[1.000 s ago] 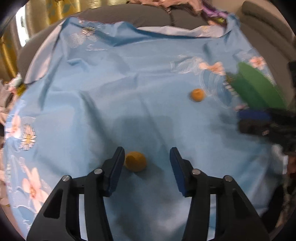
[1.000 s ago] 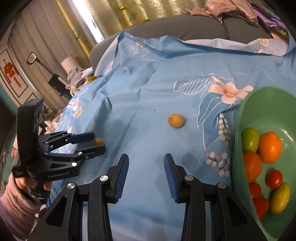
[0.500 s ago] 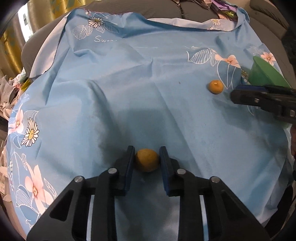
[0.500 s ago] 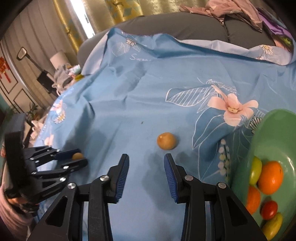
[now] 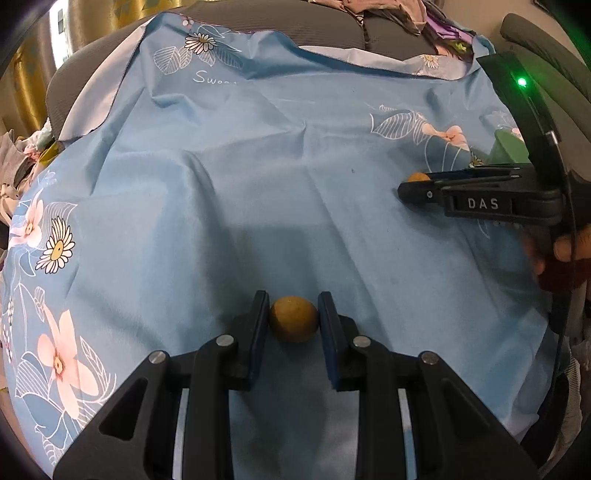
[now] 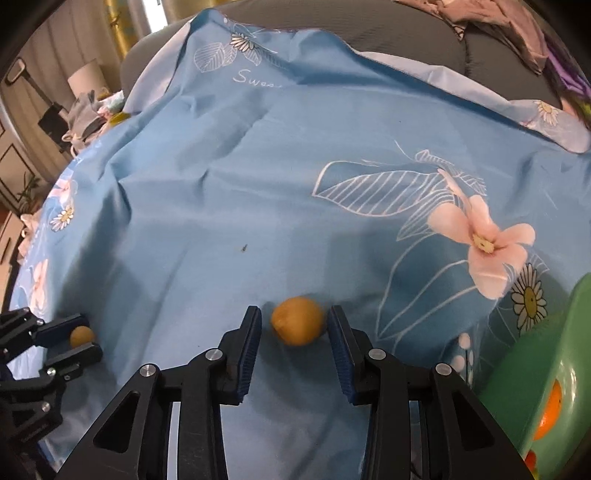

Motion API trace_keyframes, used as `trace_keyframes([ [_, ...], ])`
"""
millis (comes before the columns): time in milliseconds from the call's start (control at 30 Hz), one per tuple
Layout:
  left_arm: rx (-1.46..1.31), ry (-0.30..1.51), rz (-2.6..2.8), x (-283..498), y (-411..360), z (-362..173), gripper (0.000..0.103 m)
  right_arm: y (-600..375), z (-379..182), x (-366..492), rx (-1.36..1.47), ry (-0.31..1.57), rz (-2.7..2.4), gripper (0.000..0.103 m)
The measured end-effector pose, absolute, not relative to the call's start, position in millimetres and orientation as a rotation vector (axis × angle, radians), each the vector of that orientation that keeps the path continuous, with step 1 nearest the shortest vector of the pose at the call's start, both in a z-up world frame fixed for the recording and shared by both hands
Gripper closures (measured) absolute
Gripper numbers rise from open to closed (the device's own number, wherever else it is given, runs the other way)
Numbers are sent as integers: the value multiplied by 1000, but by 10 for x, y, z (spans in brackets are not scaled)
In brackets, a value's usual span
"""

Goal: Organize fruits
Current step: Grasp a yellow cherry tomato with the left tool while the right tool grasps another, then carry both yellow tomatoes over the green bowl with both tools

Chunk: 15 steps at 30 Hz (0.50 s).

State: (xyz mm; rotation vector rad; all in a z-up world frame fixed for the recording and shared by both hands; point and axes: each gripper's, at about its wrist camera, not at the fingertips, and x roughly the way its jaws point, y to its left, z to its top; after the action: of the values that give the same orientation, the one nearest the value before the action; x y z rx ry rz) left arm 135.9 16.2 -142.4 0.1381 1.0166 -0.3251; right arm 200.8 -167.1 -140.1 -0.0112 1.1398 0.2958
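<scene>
Now we have a yellow fruit between each pair of fingers, both on the blue floral cloth (image 5: 258,184).

Our left gripper (image 5: 293,321) is clamped on the near fruit (image 5: 293,323), both pads touching its sides. Our right gripper (image 6: 294,325) stands apart around the second fruit (image 6: 297,320): the right pad is at its skin, a gap shows on the left, and the fruit is blurred. Just right of it sits the green bowl (image 6: 554,350), an orange (image 6: 550,410) inside, its rim close to our right finger. Between the two grippers the cloth lies wrinkled and open. Beyond its far edge we see a grey sofa (image 6: 406,29) with heaped clothes (image 6: 517,26).
</scene>
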Motion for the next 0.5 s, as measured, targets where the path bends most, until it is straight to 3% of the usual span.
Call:
trace_keyframes([
  [33, 135, 1017, -326, 1361, 162, -1421, 77, -1681, -1407, 2021, -2, 1144, 301, 74],
  [500, 157, 968, -358, 1189, -66, -1106, 77, -1770, -999, 1560, 86, 1007, 394, 74],
])
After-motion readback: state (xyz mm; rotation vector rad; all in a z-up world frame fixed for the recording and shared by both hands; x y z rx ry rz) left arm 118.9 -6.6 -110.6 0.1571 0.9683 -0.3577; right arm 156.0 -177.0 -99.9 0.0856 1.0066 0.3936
